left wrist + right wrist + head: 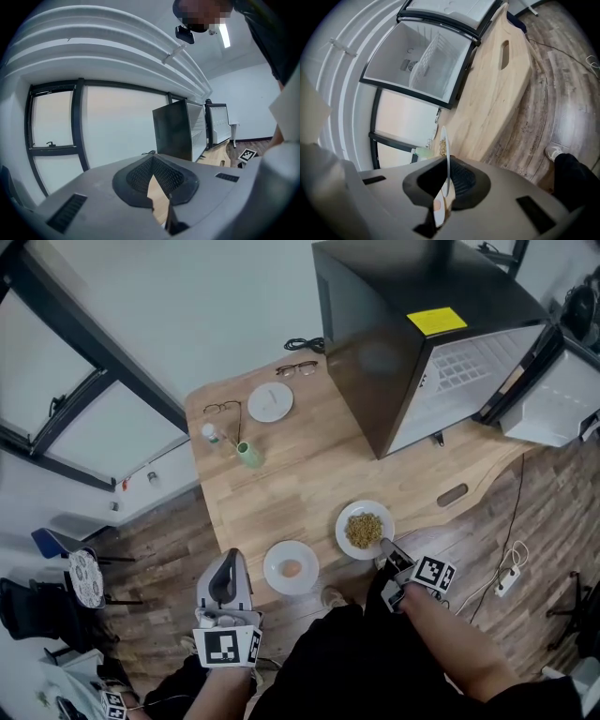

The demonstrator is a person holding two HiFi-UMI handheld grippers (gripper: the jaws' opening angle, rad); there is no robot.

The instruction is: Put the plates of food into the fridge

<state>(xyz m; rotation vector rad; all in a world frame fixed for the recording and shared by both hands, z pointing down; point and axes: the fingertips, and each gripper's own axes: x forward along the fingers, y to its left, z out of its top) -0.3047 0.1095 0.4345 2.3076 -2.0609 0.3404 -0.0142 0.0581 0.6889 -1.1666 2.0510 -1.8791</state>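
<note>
A white plate of brownish grain food (364,529) sits near the table's front edge. My right gripper (386,546) is shut on its near rim. In the right gripper view the plate's thin white rim (446,150) stands edge-on between the pads, tilted with the rolled hand. A second white plate with an egg (291,567) lies to its left on the table. My left gripper (229,563) hovers just left of that plate, apart from it, jaws together and holding nothing. The black fridge (394,343) stands at the back right with its door (562,399) swung open, and its white inside (426,61) shows.
On the wooden table (309,465) at the back left lie an empty white dish (270,401), two pairs of glasses (222,410), a small bottle and a green cup (248,454). Cables and a power strip (508,580) lie on the floor to the right.
</note>
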